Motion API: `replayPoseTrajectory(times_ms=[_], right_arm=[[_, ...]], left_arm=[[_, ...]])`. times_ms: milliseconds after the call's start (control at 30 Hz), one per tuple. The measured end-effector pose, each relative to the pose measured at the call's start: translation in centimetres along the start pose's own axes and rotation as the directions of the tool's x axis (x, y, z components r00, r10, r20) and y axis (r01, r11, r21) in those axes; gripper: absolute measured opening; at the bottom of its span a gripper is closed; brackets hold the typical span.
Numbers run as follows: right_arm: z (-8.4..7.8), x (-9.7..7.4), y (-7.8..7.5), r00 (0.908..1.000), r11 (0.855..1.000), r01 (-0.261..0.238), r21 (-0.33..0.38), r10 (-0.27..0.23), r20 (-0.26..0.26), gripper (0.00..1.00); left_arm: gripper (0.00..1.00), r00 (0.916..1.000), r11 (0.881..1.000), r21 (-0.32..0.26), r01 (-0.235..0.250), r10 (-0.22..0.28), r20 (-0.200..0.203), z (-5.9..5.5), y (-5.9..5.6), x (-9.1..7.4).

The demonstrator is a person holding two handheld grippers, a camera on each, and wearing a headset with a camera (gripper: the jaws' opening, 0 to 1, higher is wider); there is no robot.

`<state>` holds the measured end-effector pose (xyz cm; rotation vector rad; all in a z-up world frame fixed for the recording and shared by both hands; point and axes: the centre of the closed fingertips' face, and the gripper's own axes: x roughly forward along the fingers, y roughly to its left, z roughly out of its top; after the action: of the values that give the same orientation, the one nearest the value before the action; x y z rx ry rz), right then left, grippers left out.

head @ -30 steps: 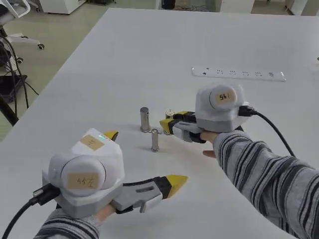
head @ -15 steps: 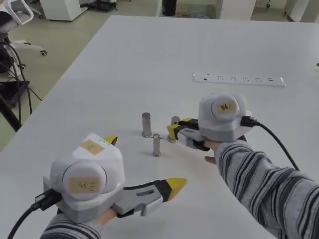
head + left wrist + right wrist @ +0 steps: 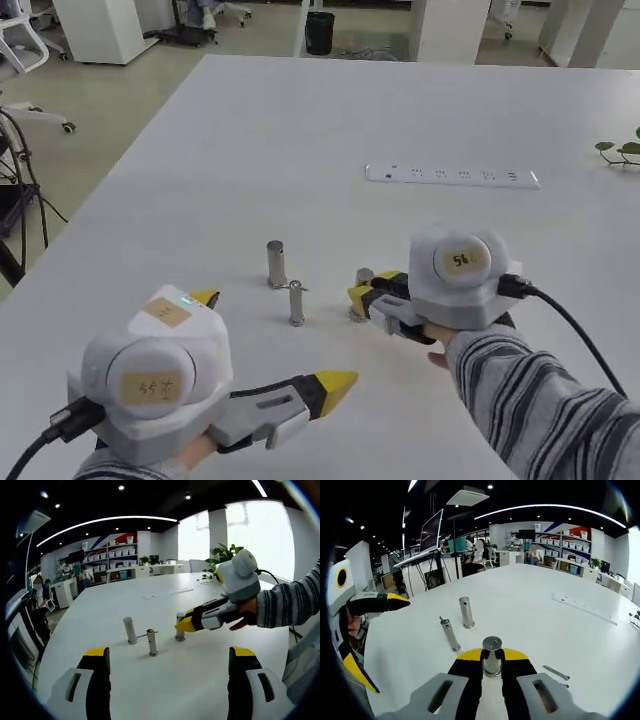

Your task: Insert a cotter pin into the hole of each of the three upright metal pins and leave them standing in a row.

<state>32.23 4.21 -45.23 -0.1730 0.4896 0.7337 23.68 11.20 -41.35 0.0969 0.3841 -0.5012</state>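
Observation:
Three upright metal pins are on the white table (image 3: 300, 150). A bare one (image 3: 276, 264) (image 3: 466, 612) (image 3: 129, 630) stands at the back left. In front of it, a second pin (image 3: 297, 302) (image 3: 451, 634) (image 3: 151, 642) has a cotter pin through its top. My right gripper (image 3: 360, 298) (image 3: 492, 666) (image 3: 186, 625) is shut on the third pin (image 3: 364, 278) (image 3: 492, 655) (image 3: 180, 626), which is upright, to the right of the other two. My left gripper (image 3: 270, 340) (image 3: 170, 652) is wide open near the front edge, holding nothing.
Loose cotter pins (image 3: 555, 672) lie on the table just right of the right gripper. A white power strip (image 3: 452, 176) lies farther back. Plant leaves (image 3: 620, 150) reach in at the far right. Office chairs and floor are beyond the left table edge.
My right gripper has carried its pin rightward and nearer, away from the back pin. The head camera has tilted up. The left gripper stays open and low.

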Motion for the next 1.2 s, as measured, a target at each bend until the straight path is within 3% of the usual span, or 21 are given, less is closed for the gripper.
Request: replayPoseTrajectory(times_ms=[533,833,1200], right_arm=[[-1.3,-3.1,1.9,0.9994,0.999,0.033,-0.013,-0.033,-0.011,0.08],[-2.7,-3.5,2.4,0.9979,0.998,0.055,-0.006,-0.055,-0.033,0.08],[-2.7,-3.6,2.3,0.9943,0.995,0.103,0.002,-0.103,-0.027,0.08]], left_arm=[[0.96,0.9997,1.000,-0.007,0.003,-0.002,0.023,0.4,-0.6,-1.0],[0.96,0.9996,1.000,-0.005,-0.002,0.002,0.030,0.5,-0.6,-1.2],[0.96,0.9999,1.000,-0.003,0.003,-0.003,0.015,0.0,-0.7,-1.0]])
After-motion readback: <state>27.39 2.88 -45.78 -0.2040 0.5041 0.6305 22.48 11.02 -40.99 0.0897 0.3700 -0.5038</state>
